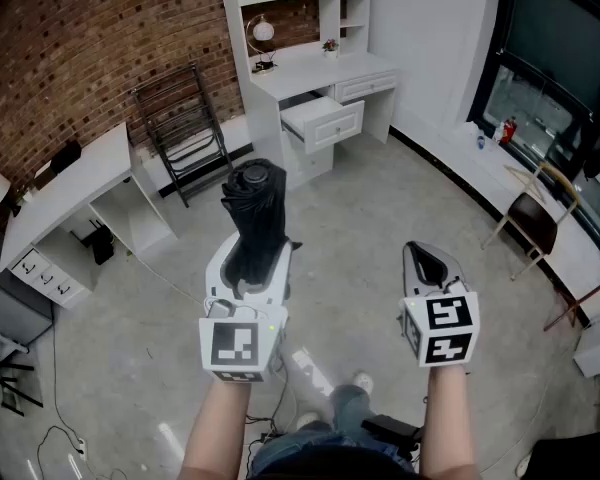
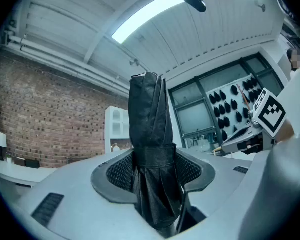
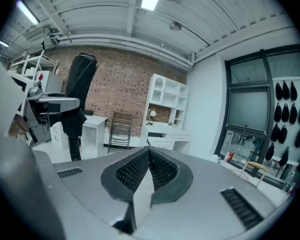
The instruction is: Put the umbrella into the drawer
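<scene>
The left gripper (image 1: pixel 252 268) clamped a folded black fabric umbrella (image 1: pixel 255 213); the right gripper (image 1: pixel 427 263) was closed, empty.

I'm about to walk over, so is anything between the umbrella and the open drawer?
Nothing visible does. The umbrella, held in the left gripper, faces bare floor up to the open drawer. The black rack stands off to the left of that path.
</scene>
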`<action>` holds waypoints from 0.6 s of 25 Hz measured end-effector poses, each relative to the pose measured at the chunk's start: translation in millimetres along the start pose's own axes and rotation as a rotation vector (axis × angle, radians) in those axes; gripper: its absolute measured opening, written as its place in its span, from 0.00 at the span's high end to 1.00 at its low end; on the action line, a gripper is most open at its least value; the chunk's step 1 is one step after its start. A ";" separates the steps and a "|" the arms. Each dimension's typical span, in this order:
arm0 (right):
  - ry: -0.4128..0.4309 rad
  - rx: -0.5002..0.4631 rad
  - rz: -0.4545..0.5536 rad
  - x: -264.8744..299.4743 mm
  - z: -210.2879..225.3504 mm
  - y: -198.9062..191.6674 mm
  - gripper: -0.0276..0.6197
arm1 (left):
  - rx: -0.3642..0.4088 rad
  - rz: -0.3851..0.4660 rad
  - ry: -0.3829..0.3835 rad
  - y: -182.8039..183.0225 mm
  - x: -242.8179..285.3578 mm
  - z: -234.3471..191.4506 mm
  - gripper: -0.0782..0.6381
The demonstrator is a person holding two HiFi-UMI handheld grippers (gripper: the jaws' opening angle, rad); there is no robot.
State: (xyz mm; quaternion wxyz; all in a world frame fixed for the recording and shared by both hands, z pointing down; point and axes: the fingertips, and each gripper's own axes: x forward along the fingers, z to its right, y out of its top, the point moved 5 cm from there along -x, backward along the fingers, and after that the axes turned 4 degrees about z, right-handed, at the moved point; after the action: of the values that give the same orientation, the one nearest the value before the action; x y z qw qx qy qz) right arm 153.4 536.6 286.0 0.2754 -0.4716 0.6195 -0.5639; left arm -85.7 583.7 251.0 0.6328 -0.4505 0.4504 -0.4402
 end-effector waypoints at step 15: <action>0.038 -0.063 -0.083 -46.0 -78.6 -24.9 0.96 | -0.138 -0.269 0.043 -65.2 -53.6 -5.1 0.58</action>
State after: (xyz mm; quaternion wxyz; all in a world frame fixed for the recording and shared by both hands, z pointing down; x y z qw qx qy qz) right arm 110.2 614.3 317.8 0.2251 -0.4943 0.6221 -0.5639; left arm -111.6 620.9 322.4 0.5259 -0.5394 0.4287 -0.4987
